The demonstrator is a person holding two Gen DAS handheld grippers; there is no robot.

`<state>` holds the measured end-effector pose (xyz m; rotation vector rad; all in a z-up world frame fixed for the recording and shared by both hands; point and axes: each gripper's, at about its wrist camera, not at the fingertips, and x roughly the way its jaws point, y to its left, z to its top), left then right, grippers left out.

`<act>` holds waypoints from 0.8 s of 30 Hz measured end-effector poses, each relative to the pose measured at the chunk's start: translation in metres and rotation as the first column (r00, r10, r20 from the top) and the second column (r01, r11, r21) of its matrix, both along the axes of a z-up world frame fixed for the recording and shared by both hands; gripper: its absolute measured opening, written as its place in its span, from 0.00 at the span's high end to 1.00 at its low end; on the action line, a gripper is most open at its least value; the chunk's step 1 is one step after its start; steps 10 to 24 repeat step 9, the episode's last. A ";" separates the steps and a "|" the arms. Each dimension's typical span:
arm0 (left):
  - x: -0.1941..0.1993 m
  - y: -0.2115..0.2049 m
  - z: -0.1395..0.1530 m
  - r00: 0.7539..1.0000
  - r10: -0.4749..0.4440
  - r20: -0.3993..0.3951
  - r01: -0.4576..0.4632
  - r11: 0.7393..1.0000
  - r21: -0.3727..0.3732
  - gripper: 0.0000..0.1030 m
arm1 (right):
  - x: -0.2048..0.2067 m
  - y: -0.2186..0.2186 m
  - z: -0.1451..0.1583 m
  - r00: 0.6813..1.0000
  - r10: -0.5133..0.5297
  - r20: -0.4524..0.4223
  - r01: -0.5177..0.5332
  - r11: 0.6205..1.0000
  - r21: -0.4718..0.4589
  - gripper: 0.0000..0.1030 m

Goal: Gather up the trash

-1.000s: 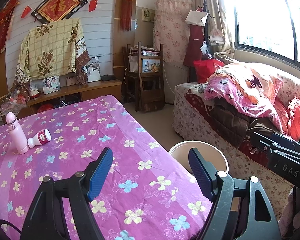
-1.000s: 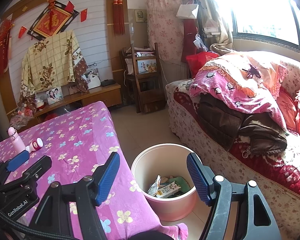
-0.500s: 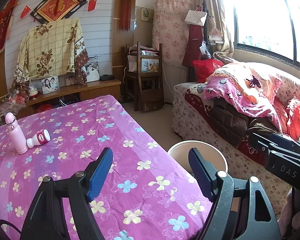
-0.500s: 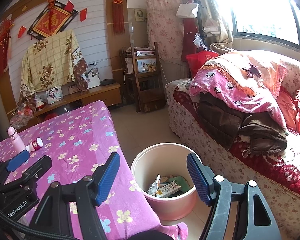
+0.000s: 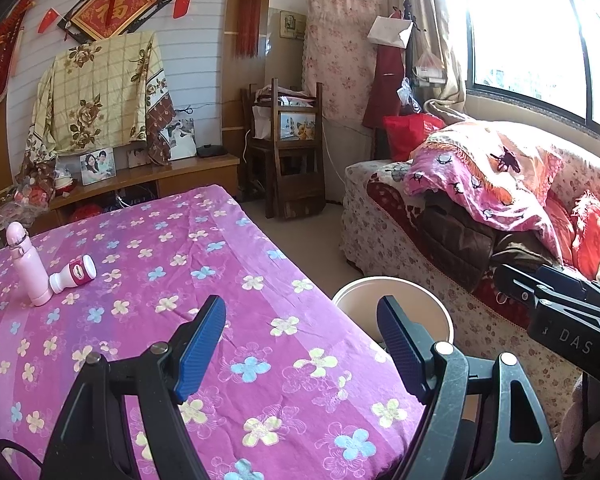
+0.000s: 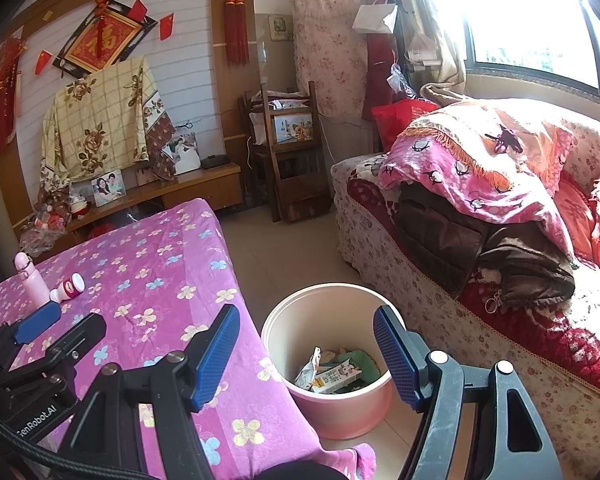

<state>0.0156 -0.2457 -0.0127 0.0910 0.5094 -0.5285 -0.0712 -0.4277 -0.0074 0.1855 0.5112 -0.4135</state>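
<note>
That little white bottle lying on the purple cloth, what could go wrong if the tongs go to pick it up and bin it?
1. The little white bottle lies on its side against the upright pink flask; nudging it could topple the flask.
2. Being round, it may roll across the cloth when touched.
3. The bin stands on the floor past the table edge, so a loose grip or early release could drop the bottle on the floor. Both the left tongs and right tongs are open and empty.
</note>
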 end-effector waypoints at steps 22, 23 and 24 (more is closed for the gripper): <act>0.010 0.010 -0.009 0.999 0.003 -0.048 -0.003 1.000 -0.008 0.24 | 0.007 0.001 -0.004 1.000 0.013 -0.023 -0.013 1.000 0.003 0.29; 0.010 0.010 -0.009 0.999 0.003 -0.048 -0.003 1.000 -0.008 0.24 | 0.007 0.001 -0.004 1.000 0.013 -0.023 -0.013 1.000 0.003 0.29; 0.010 0.010 -0.009 0.999 0.003 -0.048 -0.003 1.000 -0.008 0.24 | 0.007 0.001 -0.004 1.000 0.013 -0.023 -0.013 1.000 0.003 0.29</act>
